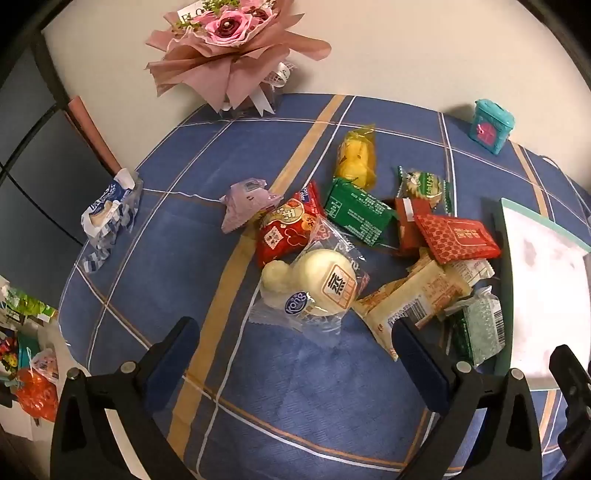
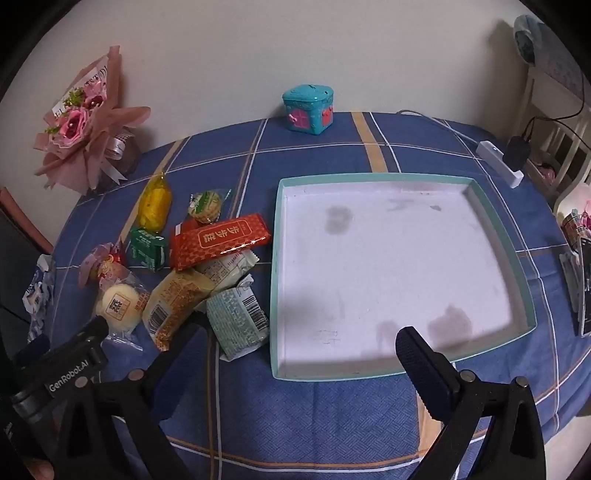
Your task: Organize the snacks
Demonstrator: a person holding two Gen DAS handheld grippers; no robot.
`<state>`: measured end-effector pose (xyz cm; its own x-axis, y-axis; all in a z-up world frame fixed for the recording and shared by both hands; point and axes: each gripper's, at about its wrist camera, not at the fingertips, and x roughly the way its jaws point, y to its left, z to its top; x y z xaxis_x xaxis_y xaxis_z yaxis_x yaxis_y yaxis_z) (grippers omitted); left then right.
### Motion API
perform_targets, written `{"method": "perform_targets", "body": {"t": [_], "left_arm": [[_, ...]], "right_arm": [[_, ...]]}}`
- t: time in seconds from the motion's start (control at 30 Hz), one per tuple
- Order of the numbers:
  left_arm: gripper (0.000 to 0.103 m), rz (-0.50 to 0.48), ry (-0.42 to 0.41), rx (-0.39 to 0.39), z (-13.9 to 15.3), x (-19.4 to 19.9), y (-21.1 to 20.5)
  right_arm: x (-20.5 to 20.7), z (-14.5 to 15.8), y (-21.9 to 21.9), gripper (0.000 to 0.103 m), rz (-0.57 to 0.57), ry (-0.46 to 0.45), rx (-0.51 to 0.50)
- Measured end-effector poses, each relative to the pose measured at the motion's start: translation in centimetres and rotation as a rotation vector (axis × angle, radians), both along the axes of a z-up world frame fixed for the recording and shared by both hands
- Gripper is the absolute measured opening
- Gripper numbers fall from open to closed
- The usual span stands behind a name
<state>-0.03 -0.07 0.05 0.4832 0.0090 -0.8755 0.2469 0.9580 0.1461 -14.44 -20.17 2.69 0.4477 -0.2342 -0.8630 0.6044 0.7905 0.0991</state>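
Left gripper: jaws spread wide and empty, hovering over the near edge of the snack pile; nothing sits between the pads.
Right gripper: jaws likewise spread as far as they go, holding nothing, poised over the near rim of the tray.
Tray: a shallow teal-rimmed tray with a white floor, lying on the blue checked counter just right of the pile — its floor is bare, with no snack in it yet.
Nearest snacks: the pale steamed bun in clear wrap, the beige barcode packet and the pale green packet, the last of these lying just beside the tray's left wall.
Middle of the pile: the red patterned packet rests on top of others; a red printed bag and a green packet lie touching their neighbours.
Far snacks: a yellow wrapped piece, a round biscuit in green-trimmed wrap and a lilac wrapper.
Stray: a blue-and-white wrapper lies well apart at the counter's left edge.
Progress: by the look of it the sorting has not begun — every snack is still outside the tray, so the whole pile is left to move.
Beyond: a teal tin and a pink bouquet stand by the wall, no part of the job.
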Motion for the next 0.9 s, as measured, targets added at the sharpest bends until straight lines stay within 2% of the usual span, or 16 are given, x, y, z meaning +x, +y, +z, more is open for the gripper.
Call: {"method": "perform_targets", "body": {"t": [0.1,0.2,0.23,0.47,0.9], "left_arm": [[0.103,-0.027,-0.027,0.045,0.4,-0.3,-1.1],[0.103,-0.028,-0.040,0.014,0.8,-0.5,-0.8],[0.103,-0.028,-0.045,0.024,0.9,-0.6,-1.1],[0.103,-0.026,-0.041,0.016,1.0,-0.5,-0.9],[0.103,-0.026,-0.040,0.022,1.0,-0.5,-0.8]], "right_arm": [[0.0,0.2,0.3,0.103,-0.001,-0.003,-0.007],[-0.3,-0.1,0.6,0.103,-0.002,-0.009,0.004],[0.1,-0.1,0.1,0.103,0.003,0.008,0.026],[-0.1,0.0,0.1,0.103,0.015,-0.012,0.022],[0.3,-0.2,0.2,0.103,0.037,0.002,0.007]]}}
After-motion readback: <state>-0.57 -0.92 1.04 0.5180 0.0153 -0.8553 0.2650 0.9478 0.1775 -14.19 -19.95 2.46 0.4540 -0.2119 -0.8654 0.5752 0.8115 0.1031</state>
